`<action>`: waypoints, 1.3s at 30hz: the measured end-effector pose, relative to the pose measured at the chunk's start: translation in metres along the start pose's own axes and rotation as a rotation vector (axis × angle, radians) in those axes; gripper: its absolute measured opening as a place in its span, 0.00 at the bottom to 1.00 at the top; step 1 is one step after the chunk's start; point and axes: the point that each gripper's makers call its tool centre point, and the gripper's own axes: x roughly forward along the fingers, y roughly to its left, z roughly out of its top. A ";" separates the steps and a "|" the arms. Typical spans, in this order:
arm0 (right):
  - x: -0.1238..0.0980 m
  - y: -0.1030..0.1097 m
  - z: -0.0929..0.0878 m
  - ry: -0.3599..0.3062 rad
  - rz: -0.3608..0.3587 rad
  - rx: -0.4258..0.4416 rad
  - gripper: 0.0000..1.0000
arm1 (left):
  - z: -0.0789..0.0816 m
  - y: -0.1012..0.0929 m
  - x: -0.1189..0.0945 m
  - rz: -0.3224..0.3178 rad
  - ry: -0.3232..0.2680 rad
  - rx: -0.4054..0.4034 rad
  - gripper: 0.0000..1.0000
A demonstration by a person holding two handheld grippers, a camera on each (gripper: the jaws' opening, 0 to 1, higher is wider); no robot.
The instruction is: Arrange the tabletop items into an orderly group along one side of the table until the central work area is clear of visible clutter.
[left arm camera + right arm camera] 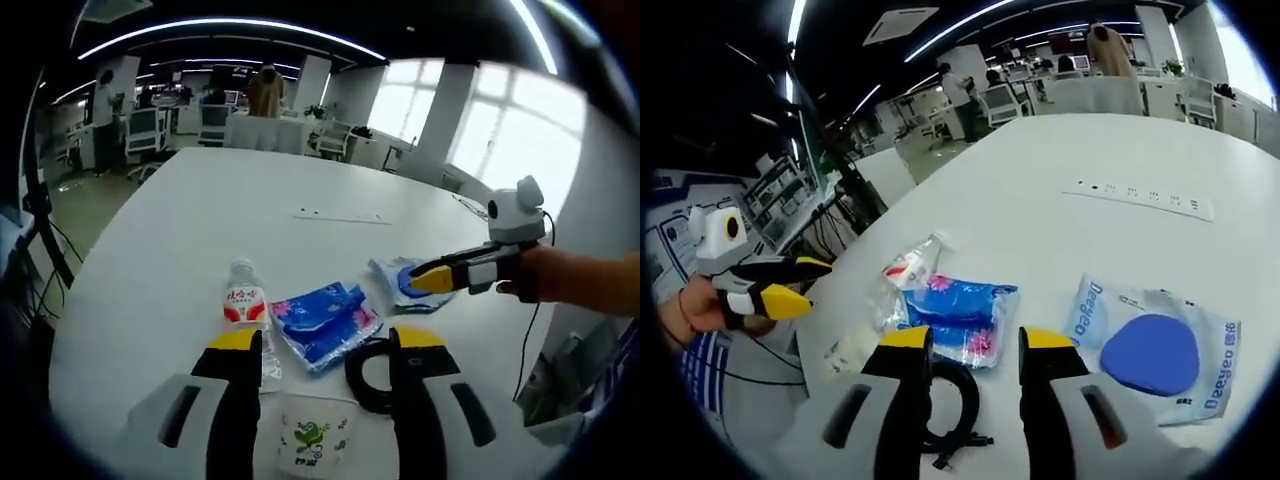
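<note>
White and smooth, the worktop [200, 230] fills an open office; the left gripper view adds a paper cup [312, 437] at 6 o'clock between the jaws, while the right gripper view alone reveals a flush socket strip [1137, 198] at 1 o'clock. Both hand-held grippers, left [327, 340] and right [974, 340], gape wide and empty above a lying clear water bottle [246, 308], a crinkly blue packet [325, 322], a black cable coil [946, 398] and a bagged blue disc [1152, 352].
</note>
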 end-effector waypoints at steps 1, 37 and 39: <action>0.003 0.000 -0.001 0.004 0.002 -0.001 0.32 | 0.000 0.001 0.001 0.000 -0.001 -0.002 0.51; 0.067 -0.023 -0.035 0.138 -0.015 0.028 0.27 | -0.013 0.011 0.017 -0.010 0.021 -0.037 0.54; 0.066 -0.020 -0.037 0.145 -0.020 0.036 0.26 | -0.014 0.010 0.017 -0.013 0.025 -0.037 0.54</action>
